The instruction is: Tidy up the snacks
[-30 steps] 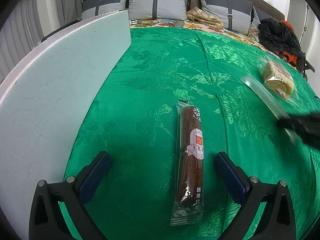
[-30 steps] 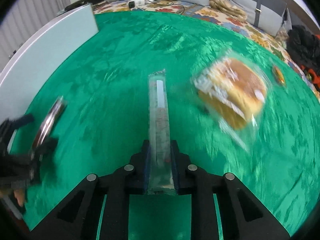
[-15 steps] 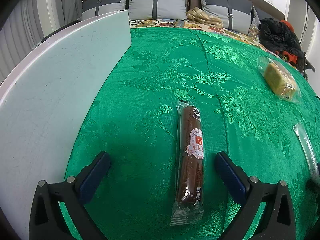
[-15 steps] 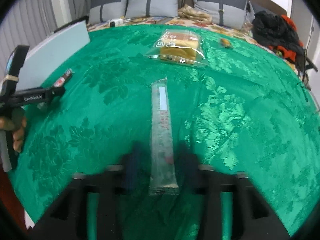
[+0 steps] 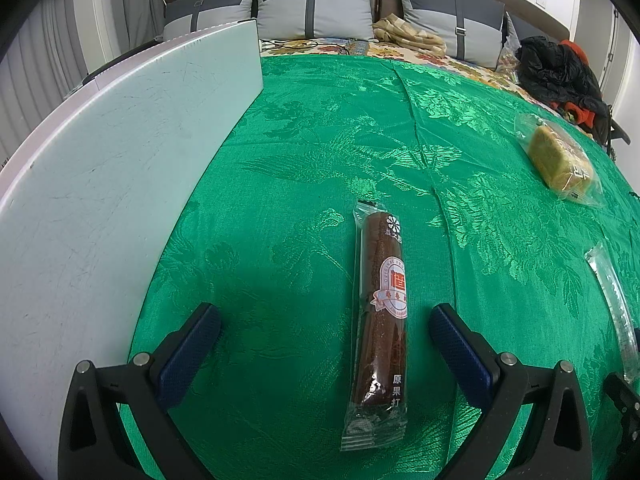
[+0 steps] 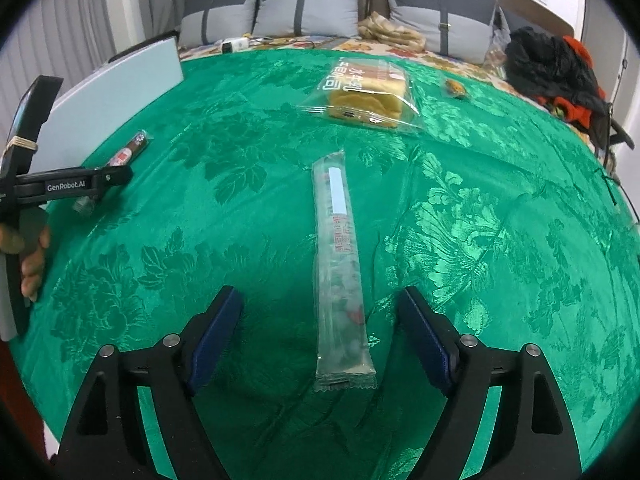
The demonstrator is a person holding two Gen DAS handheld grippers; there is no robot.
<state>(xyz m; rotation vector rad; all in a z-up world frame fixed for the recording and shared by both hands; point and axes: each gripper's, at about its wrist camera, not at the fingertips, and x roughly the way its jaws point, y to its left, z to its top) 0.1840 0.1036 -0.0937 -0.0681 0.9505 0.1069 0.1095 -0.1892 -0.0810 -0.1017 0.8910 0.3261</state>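
A brown snack stick in a clear wrapper (image 5: 382, 308) lies lengthwise on the green cloth (image 5: 320, 160) between the fingers of my left gripper (image 5: 325, 332), which is open and empty. It also shows in the right wrist view (image 6: 128, 152). A clear long snack packet (image 6: 340, 256) lies flat between the fingers of my right gripper (image 6: 320, 320), which is open and not touching it. This packet shows at the right edge of the left wrist view (image 5: 612, 304). A bagged yellow cake (image 6: 366, 94) lies farther back; it also shows in the left wrist view (image 5: 560, 160).
A white board (image 5: 100, 184) runs along the left side of the cloth. Grey pillows (image 5: 316, 12) and a dark heap of clothes (image 5: 560, 72) lie behind. A small wrapped sweet (image 6: 454, 88) sits beside the cake. The left gripper body (image 6: 60, 186) is at the left of the right wrist view.
My right gripper carried the clear packet down beside the brown stick, set it on the cloth and opened. The left gripper has not moved.
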